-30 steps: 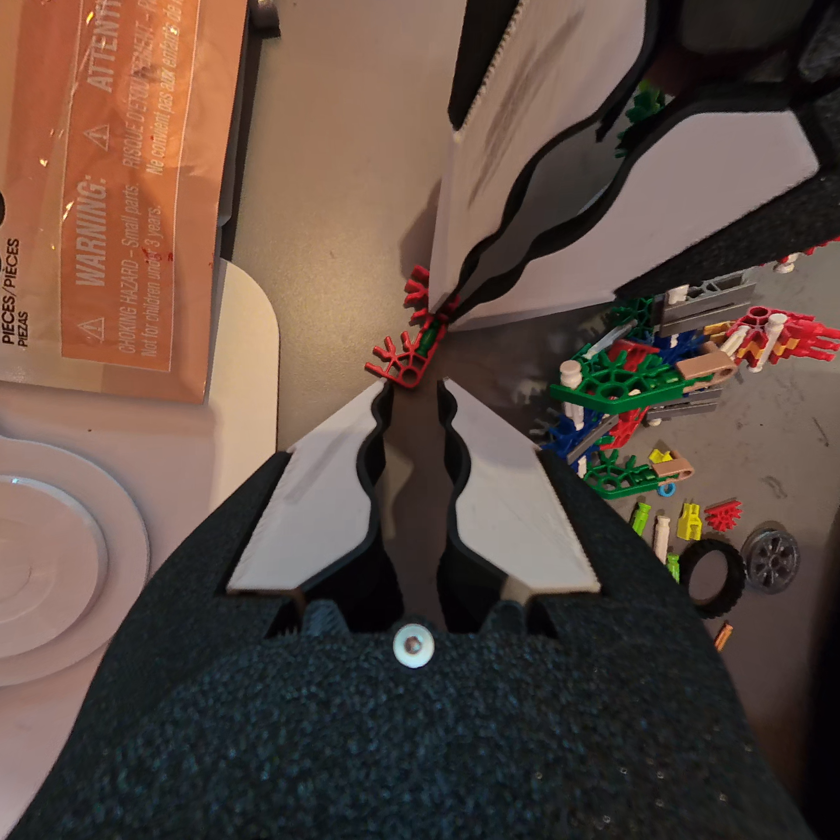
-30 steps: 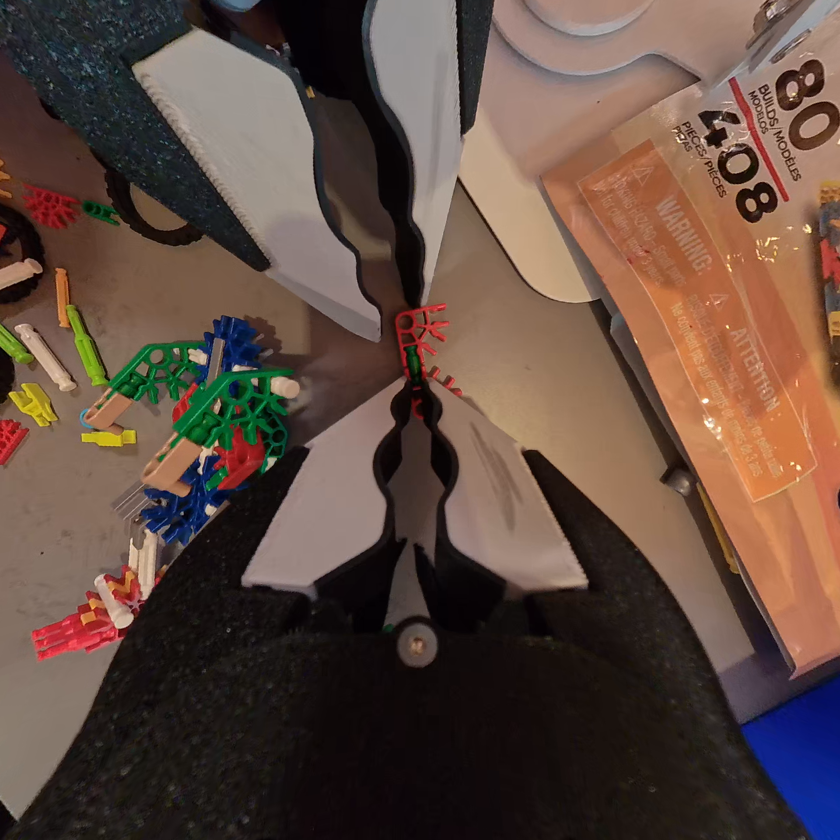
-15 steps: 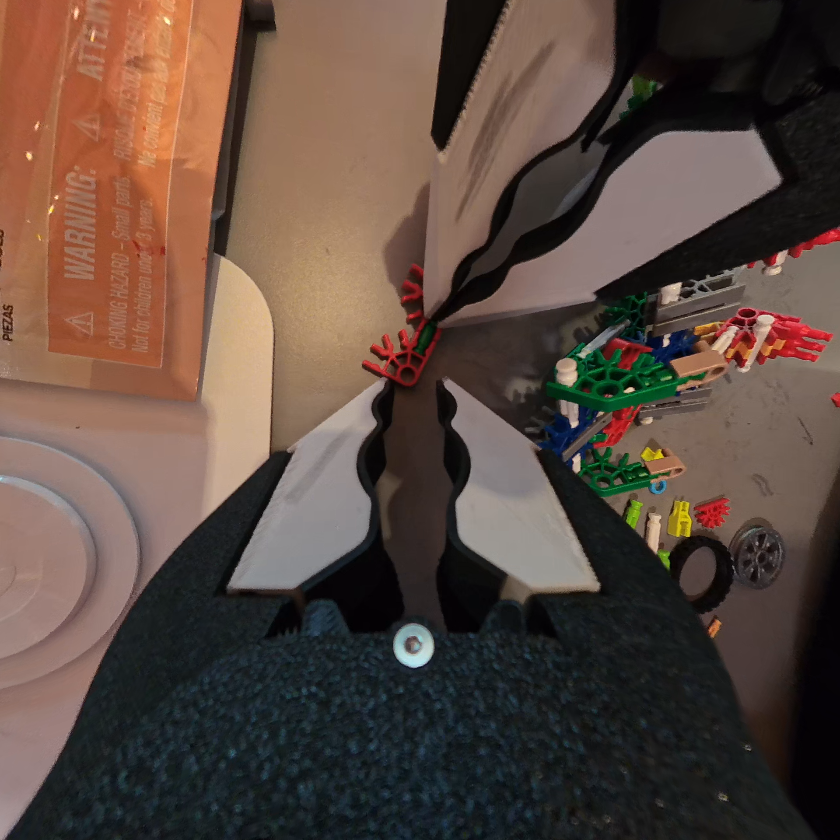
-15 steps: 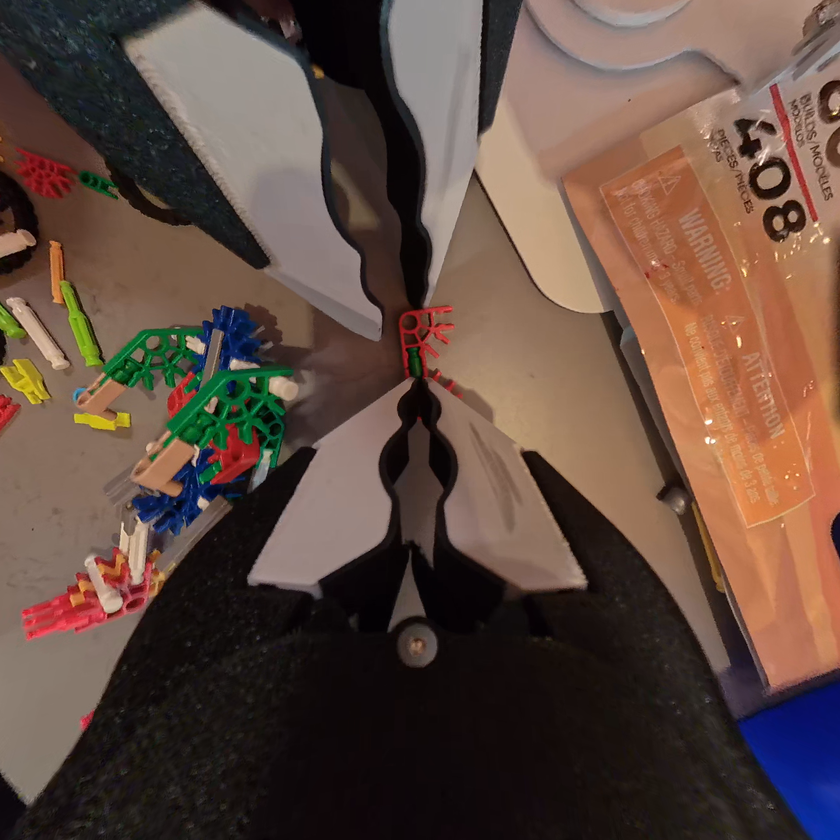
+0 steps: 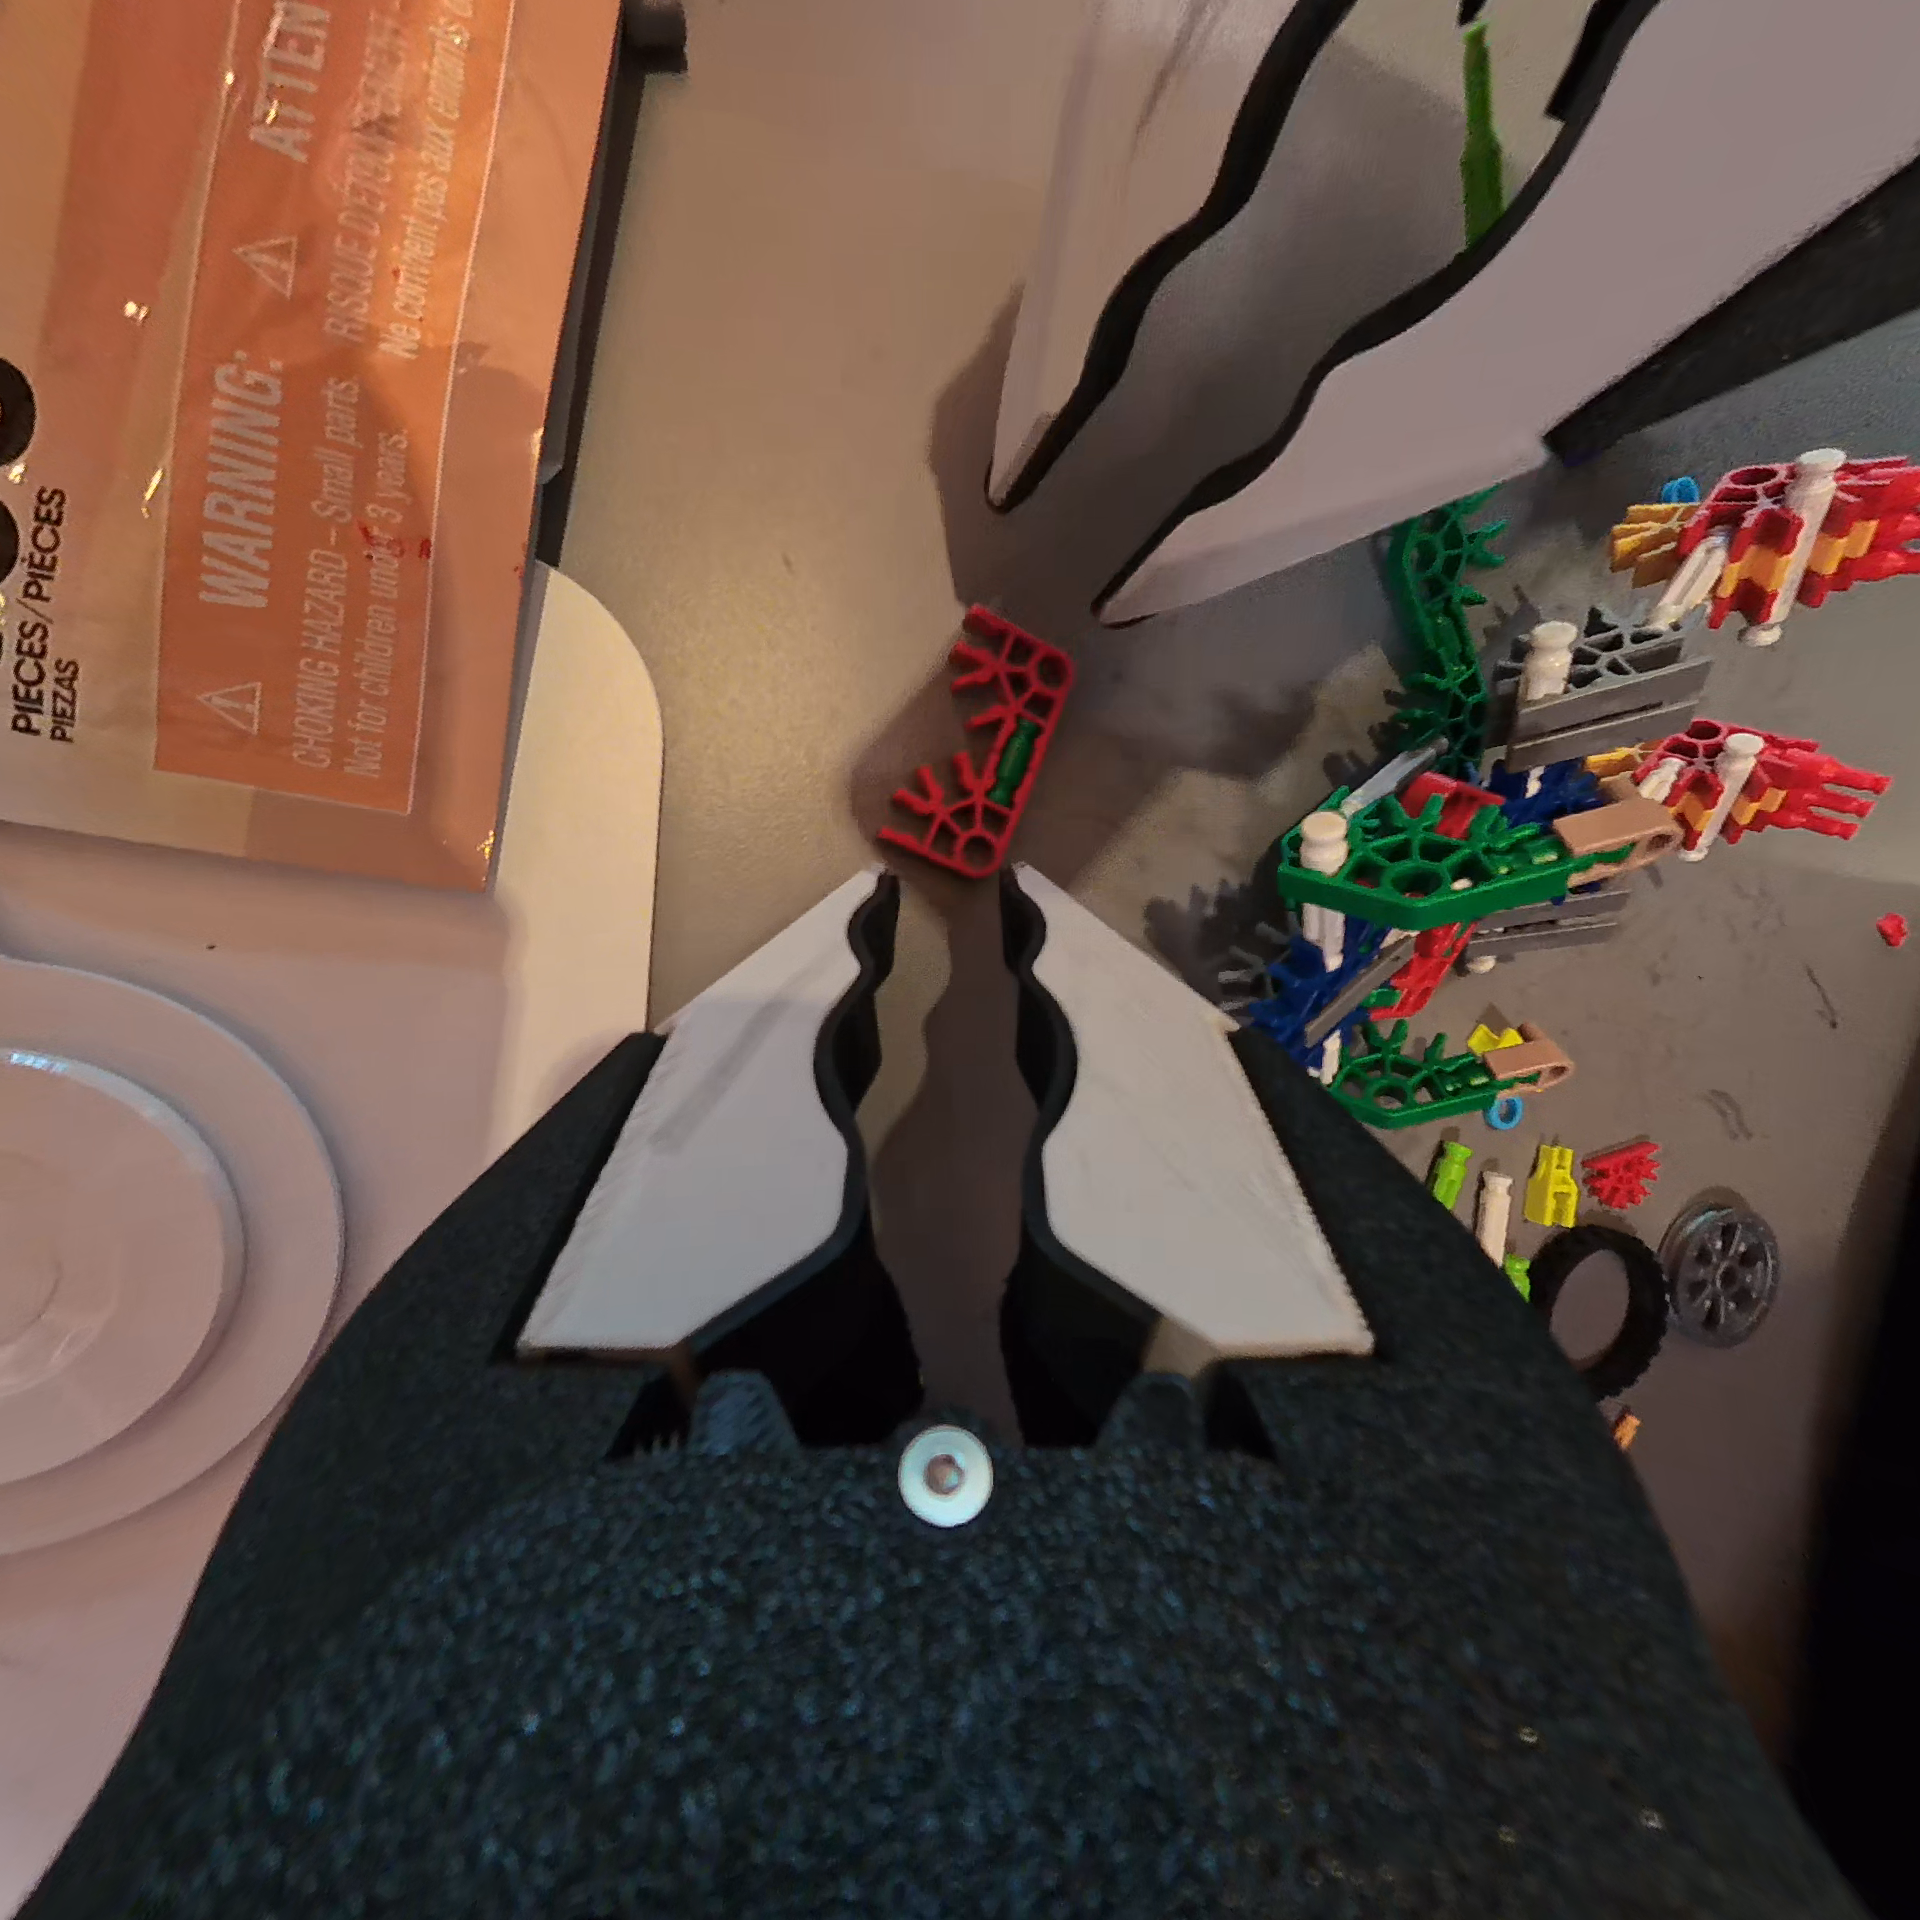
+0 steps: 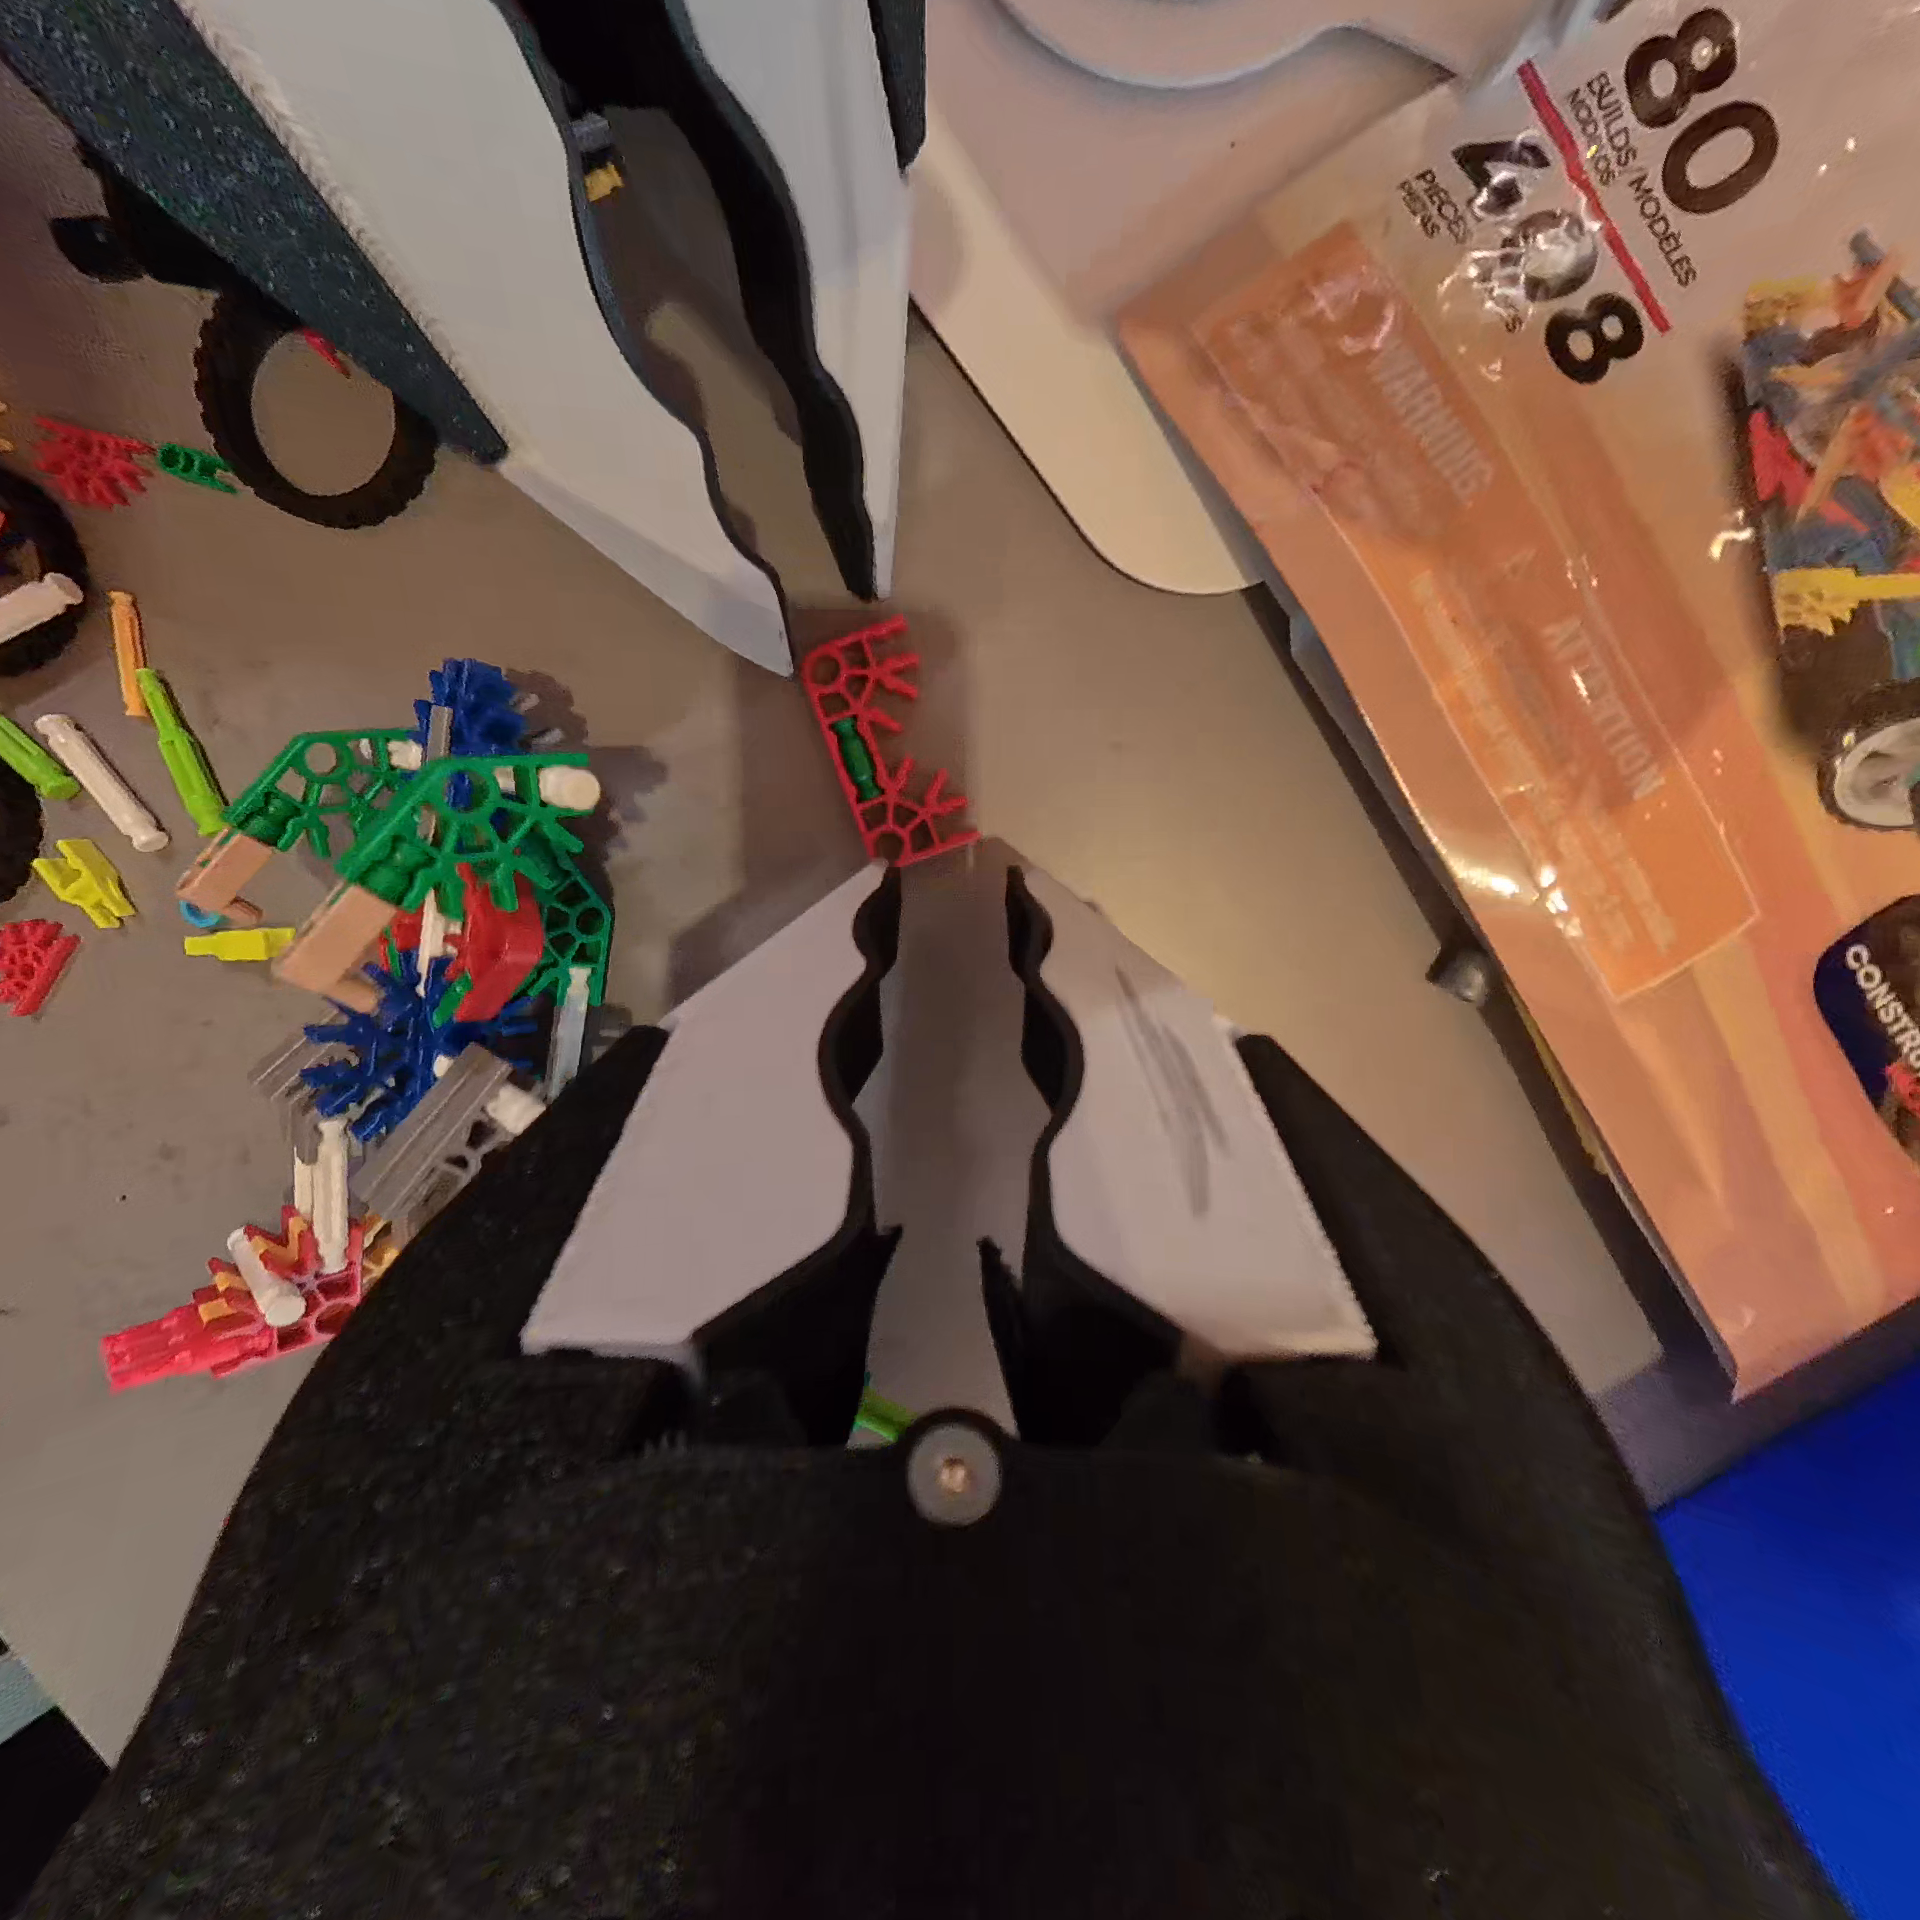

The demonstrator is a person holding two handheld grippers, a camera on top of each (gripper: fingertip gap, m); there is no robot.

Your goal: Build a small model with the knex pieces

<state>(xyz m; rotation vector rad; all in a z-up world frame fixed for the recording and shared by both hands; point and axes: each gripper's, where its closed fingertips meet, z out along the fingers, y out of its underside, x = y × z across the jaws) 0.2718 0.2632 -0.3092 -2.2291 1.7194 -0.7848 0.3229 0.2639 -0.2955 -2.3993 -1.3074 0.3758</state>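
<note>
Red connector pair (image 5: 977,750) lies flat on the grey table (image 5: 831,312), between two parted grippers.

Two red snowflake-style connectors joined by a short green rod (image 5: 1013,764) form one piece whose long axis runs roughly along the line between the grippers. Its near end sits just beyond the left gripper (image 5: 943,888); its far end is near the right gripper (image 5: 1049,556), which stands a little farther off. In the right wrist view the same red piece (image 6: 883,743) lies just ahead of the right gripper (image 6: 945,883). Both grippers stand with fingers apart and hold nothing. A heap of built green, blue and red parts (image 5: 1434,883) lies to the right in the left wrist view, with a black tyre (image 5: 1600,1314) nearer. To the left, an orange toy-set box (image 5: 260,416) bears printed writing and warning triangles.
</note>
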